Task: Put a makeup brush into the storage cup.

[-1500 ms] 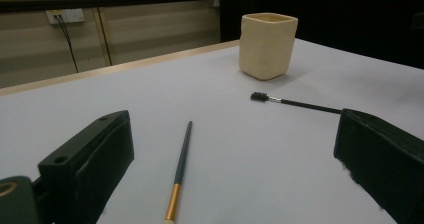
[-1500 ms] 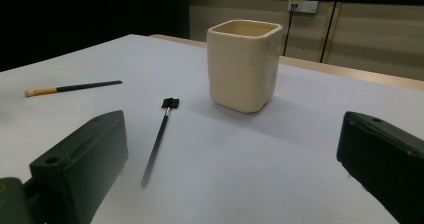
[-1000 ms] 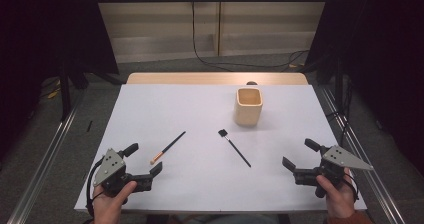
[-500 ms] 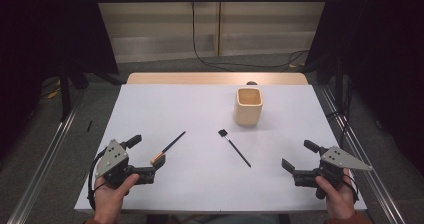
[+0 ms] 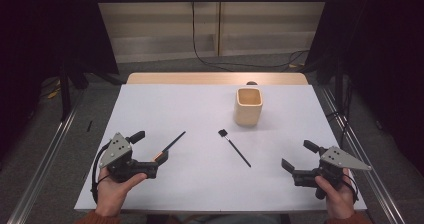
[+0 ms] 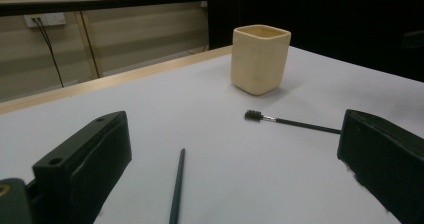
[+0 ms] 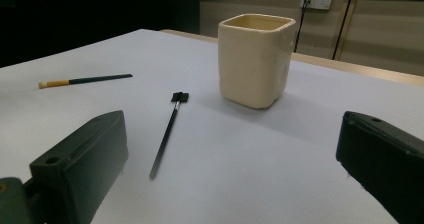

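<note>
A cream square cup (image 5: 248, 106) stands at the back right of the white sheet (image 5: 200, 109). A short black brush (image 5: 234, 146) lies at the middle. Left of it lies a long dark brush with an orange end (image 5: 170, 144). My left gripper (image 5: 149, 151) is open, its jaws on either side of that brush's orange end without touching it. In the left gripper view the dark shaft (image 6: 177, 189) runs out between the jaws, with the cup (image 6: 260, 59) and the short brush (image 6: 295, 123) beyond. My right gripper (image 5: 299, 155) is open at the front right, holding nothing; ahead of it are the cup (image 7: 255, 59) and the short brush (image 7: 167, 134).
The table's wooden edge (image 5: 215, 78) shows behind the sheet. Metal rails (image 5: 360, 149) run along both sides of the table. Cables (image 5: 215, 59) lie on the floor behind. Bare sheet lies between the two grippers.
My left gripper has moved forward and to the right, so its jaws now straddle the orange end of the long brush. The right gripper has stayed in place.
</note>
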### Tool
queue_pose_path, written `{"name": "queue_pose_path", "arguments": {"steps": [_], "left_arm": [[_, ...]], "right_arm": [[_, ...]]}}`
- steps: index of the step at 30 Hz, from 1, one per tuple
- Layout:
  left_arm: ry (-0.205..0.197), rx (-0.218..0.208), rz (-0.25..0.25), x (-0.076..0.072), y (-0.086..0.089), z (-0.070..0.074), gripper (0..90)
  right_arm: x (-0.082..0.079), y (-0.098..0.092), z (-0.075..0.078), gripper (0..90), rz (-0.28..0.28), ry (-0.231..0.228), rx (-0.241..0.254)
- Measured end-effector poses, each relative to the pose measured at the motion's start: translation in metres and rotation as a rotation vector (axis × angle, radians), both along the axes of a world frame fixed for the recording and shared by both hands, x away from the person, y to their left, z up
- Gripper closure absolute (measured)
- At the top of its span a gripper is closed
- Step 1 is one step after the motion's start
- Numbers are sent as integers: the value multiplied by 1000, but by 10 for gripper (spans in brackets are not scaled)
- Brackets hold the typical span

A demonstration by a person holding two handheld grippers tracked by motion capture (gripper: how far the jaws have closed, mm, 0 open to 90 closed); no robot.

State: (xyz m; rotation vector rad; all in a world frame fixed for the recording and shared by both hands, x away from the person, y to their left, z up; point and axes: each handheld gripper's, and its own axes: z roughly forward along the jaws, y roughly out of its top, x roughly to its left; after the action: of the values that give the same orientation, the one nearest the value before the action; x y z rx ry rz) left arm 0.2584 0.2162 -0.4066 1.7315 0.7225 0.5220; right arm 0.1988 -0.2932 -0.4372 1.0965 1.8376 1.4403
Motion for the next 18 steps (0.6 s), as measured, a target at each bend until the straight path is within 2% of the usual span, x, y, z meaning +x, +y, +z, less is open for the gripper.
{"name": "queue_pose_path", "arguments": {"steps": [1, 2, 3, 4, 10, 15, 18], "left_arm": [[-1, 0, -1, 1, 0, 0, 15], [6, -13, -7, 3, 0, -1, 56], [6, -13, -7, 3, 0, -1, 50], [24, -16, 5, 6, 1, -1, 40], [33, -22, 18, 13, 4, 0, 37], [30, -17, 11, 16, 4, 1, 38], [8, -19, 11, 20, 3, 4, 38]], "right_arm": [[0, 0, 0, 0, 1, 0, -3], [1, 0, 0, 0, 5, 1, -2], [1, 0, 0, 0, 5, 1, -2], [0, 0, 0, 0, 5, 2, -2], [1, -2, -1, 0, -5, 15, 17], [1, -1, -1, 0, 2, 10, 19], [0, -1, -1, 0, 5, 9, 11]]}}
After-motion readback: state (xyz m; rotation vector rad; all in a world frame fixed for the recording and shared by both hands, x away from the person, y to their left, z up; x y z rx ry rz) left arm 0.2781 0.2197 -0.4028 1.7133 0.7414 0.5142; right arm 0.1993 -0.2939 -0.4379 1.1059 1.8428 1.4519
